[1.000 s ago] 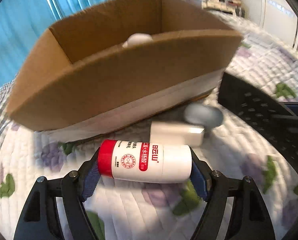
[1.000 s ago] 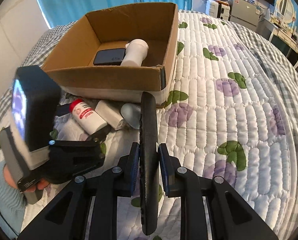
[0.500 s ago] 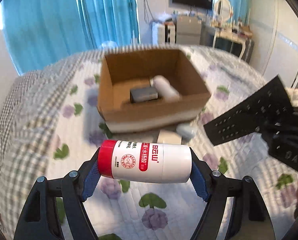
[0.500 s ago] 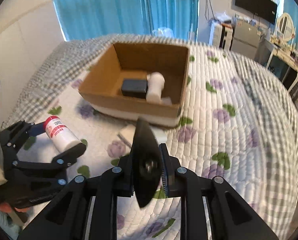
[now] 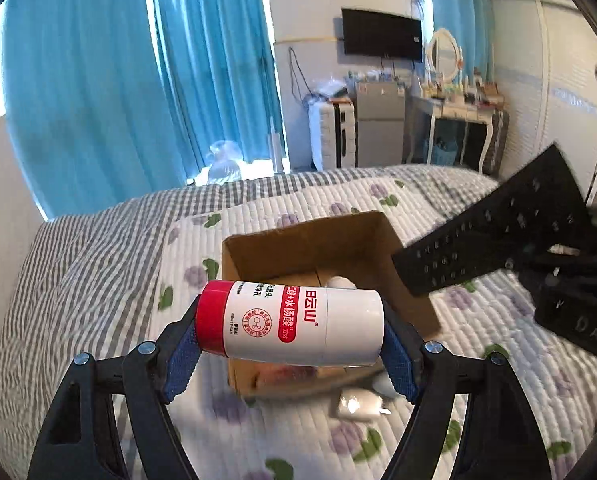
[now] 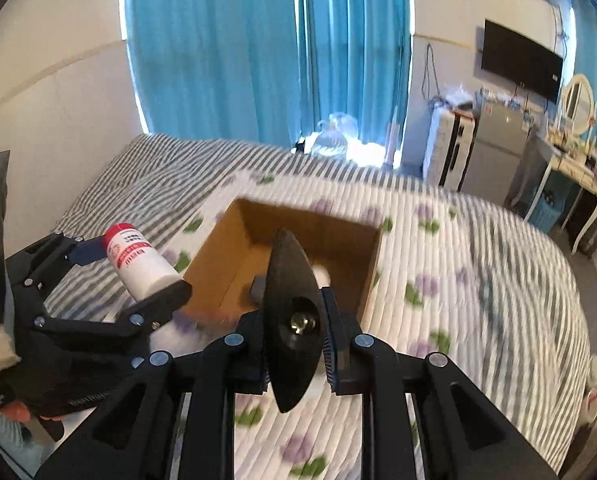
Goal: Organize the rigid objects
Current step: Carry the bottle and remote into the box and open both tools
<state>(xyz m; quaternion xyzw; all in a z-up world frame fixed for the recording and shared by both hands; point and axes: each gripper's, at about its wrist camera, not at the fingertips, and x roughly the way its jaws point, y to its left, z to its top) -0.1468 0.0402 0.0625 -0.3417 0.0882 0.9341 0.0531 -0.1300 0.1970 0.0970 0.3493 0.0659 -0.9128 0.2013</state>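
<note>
The red-capped white plastic bottle (image 5: 290, 322) is clamped endwise by the left tool (image 5: 290, 344), the flat black remote control (image 6: 292, 332) by the right tool (image 6: 294, 344); over the brown cardboard box (image 6: 234, 268), a collision seems possible.

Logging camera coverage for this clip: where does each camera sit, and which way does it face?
Left wrist: on the left gripper, looking along its fingers at the held bottle and cardboard box on the bed; the remote enters from the right.
Right wrist: on the right gripper, which clamps the remote end-on, facing the box; the left gripper with the bottle shows left.
Shared: box, bottle, remote.
</note>
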